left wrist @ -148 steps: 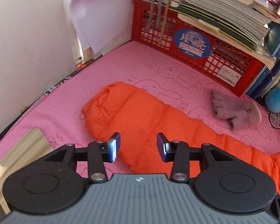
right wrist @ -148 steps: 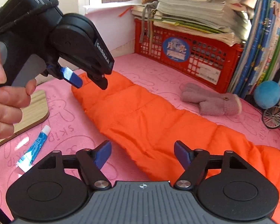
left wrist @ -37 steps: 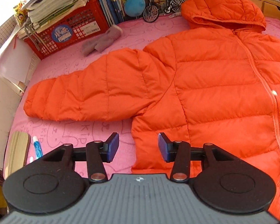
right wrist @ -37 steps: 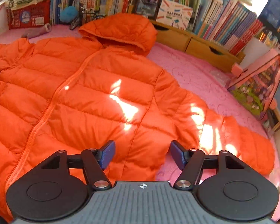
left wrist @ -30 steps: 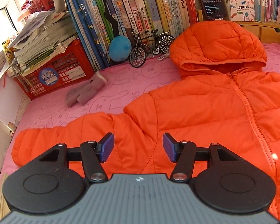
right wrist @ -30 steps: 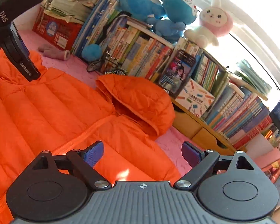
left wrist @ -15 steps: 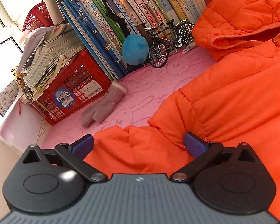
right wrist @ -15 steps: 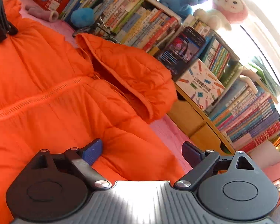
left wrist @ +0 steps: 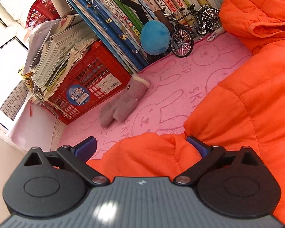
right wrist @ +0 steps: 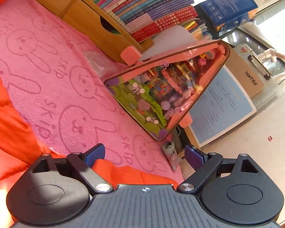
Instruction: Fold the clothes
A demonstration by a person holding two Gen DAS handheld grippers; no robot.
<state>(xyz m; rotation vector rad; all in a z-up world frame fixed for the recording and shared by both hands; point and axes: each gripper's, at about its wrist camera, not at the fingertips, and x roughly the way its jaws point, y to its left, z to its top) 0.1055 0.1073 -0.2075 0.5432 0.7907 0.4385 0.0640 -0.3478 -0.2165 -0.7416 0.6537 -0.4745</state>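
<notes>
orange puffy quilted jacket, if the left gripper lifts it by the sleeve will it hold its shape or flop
The orange puffy quilted jacket will probably flop: its sleeve already bunches softly inside the open left gripper. Its puffed panels suggest it's light for its bulk. The smooth-looking shell may slip.

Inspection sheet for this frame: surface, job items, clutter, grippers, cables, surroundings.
Surface: pink bunny-print blanket, mostly bare between items.
Job's things: orange puffer jacket lying spread; hood near the books.
Clutter: grey-pink glove, blue plush ball, model bicycle, triangular toy case.
Grippers: left gripper open, jaws have just narrowed slightly, a sleeve fold between them; right gripper open over the jacket's edge.
Cables: nothing seen.
Surroundings: red crate under stacked papers, book rows, wooden drawers.
</notes>
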